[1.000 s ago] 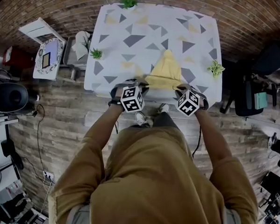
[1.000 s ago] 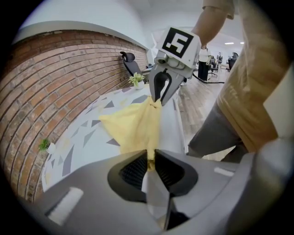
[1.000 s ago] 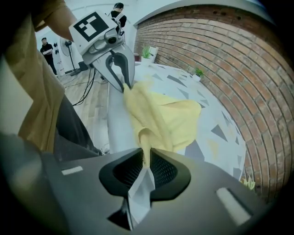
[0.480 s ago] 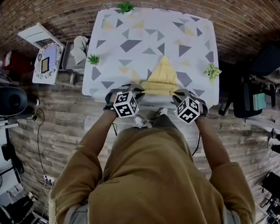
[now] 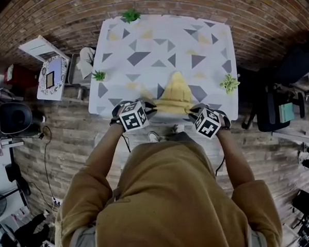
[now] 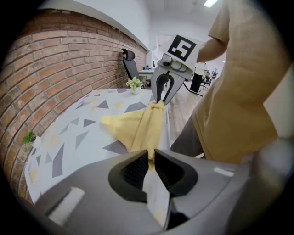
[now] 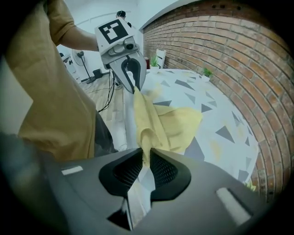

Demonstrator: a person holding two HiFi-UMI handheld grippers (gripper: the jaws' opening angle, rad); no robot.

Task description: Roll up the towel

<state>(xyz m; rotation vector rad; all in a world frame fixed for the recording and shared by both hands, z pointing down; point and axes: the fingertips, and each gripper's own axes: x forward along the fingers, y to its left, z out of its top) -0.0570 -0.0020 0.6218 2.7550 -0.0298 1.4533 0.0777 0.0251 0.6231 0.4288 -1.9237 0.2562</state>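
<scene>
Pinching one near corner each of the yellow towel (image 5: 176, 93), the closed left gripper (image 6: 149, 155) and right gripper (image 7: 146, 155) hold its edge above the desk (image 5: 140, 43) front, its far part lying on top; rolling appears unstarted.

Mustard shirt (image 5: 168, 197); grey left gripper (image 6: 149, 157) bears marker cube (image 5: 132, 115).

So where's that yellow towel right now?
In the head view, the yellow towel sits at the near edge of the table, its near side stretched between the left gripper and right gripper, both shut on it.
</scene>
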